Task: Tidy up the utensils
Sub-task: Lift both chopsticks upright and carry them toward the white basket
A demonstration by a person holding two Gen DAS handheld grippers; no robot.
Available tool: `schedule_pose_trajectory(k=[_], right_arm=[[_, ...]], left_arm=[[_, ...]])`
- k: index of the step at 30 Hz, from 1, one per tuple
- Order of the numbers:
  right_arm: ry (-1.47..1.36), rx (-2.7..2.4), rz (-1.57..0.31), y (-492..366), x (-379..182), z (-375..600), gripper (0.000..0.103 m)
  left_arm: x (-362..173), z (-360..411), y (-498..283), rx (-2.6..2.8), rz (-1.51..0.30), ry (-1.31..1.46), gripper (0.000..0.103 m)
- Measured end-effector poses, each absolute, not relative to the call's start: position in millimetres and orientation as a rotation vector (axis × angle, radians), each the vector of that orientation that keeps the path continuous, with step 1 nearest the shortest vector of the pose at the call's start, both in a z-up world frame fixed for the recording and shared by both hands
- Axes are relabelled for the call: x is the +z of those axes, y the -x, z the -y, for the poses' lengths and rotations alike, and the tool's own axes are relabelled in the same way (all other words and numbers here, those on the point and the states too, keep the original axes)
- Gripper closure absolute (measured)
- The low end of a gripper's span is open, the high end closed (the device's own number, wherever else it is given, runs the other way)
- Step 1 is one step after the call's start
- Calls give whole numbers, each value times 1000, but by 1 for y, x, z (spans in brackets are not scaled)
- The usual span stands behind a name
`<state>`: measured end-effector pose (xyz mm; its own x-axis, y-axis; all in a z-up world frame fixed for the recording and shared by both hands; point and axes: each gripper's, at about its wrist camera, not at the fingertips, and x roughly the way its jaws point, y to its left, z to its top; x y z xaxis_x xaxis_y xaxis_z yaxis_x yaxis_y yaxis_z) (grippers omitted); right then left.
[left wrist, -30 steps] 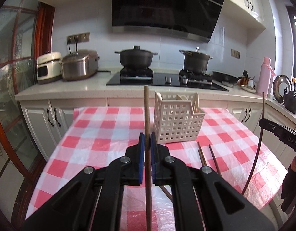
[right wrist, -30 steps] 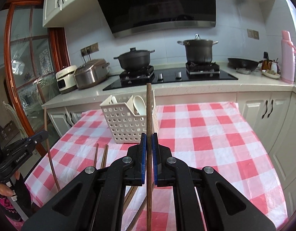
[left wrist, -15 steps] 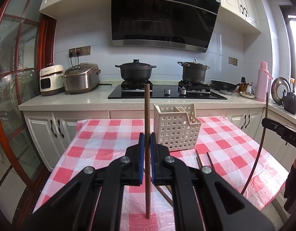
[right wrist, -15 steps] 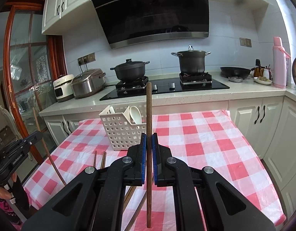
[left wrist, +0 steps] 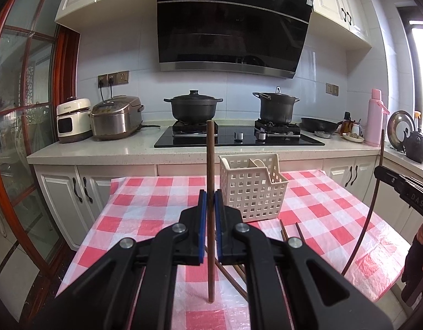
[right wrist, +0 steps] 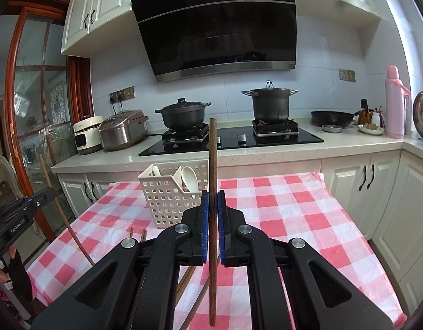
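One brown chopstick (left wrist: 210, 209) is clamped upright in the left tongs (left wrist: 210, 206), its lower end hanging clear above the checked cloth of the counter (left wrist: 145, 214). A second chopstick (right wrist: 213, 220) is gripped the same way, upright, by the right tongs (right wrist: 213, 209). The white perforated basket (left wrist: 251, 189) stands on the counter beyond both tongs, and pale spoons (right wrist: 190, 178) are already seen standing in one of its compartments, so that part of the sorting is judged done. Neither held chopstick has yet been lowered into the basket. Several more loose chopsticks (left wrist: 290, 231) lie flat on the cloth just in front of the basket and partly under the tongs; their exact count cannot be told. The task is therefore judged to be partway: two pieces are lifted but undelivered, and the ones on the cloth remain to be gathered.
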<state>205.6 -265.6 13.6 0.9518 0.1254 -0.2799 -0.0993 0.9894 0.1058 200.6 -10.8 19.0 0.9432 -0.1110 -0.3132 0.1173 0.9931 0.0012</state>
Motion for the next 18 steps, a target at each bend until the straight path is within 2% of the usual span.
schedule_pose_trajectory(k=[18], right_arm=[[-60,147,-257,-251,31,249,97]], left_arm=[[45,20,-231,-153,-302,-44,97]])
